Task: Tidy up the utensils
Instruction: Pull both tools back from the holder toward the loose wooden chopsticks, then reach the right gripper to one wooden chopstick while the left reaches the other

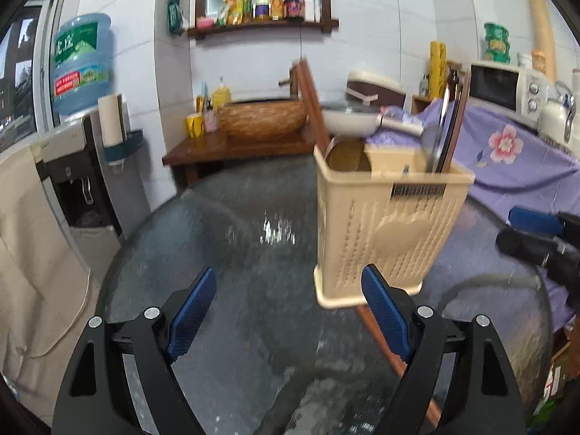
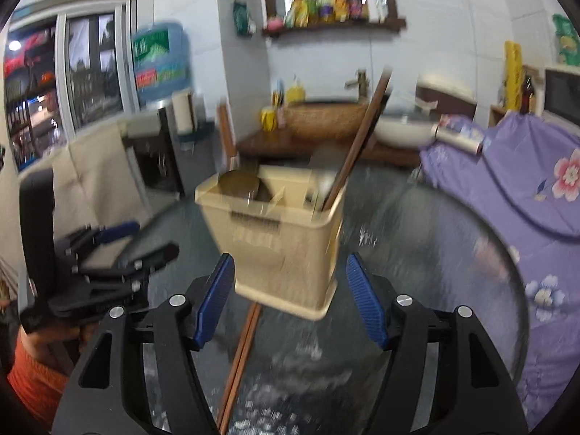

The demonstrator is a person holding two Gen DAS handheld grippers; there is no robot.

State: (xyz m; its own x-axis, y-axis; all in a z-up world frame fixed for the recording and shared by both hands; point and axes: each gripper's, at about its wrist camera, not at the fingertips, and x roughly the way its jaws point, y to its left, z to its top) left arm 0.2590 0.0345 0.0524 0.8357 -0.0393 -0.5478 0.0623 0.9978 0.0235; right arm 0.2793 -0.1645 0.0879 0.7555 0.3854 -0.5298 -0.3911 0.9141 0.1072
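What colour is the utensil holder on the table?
Beige, with perforated sides: the utensil holder shows best in the left wrist view.

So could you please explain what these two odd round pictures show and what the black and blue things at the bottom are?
There is no robot here: a person holds a black two-finger tool in each hand, with a wide-angle camera on each. One picture looks along the left gripper, the other along the right gripper. Both have their jaws open and hold nothing. Ahead, on the round dark glass table, stands a beige perforated plastic utensil holder with brown wooden chopsticks leaning in it. More brown chopsticks lie on the glass before it. A purple flowered cloth lies at the right.
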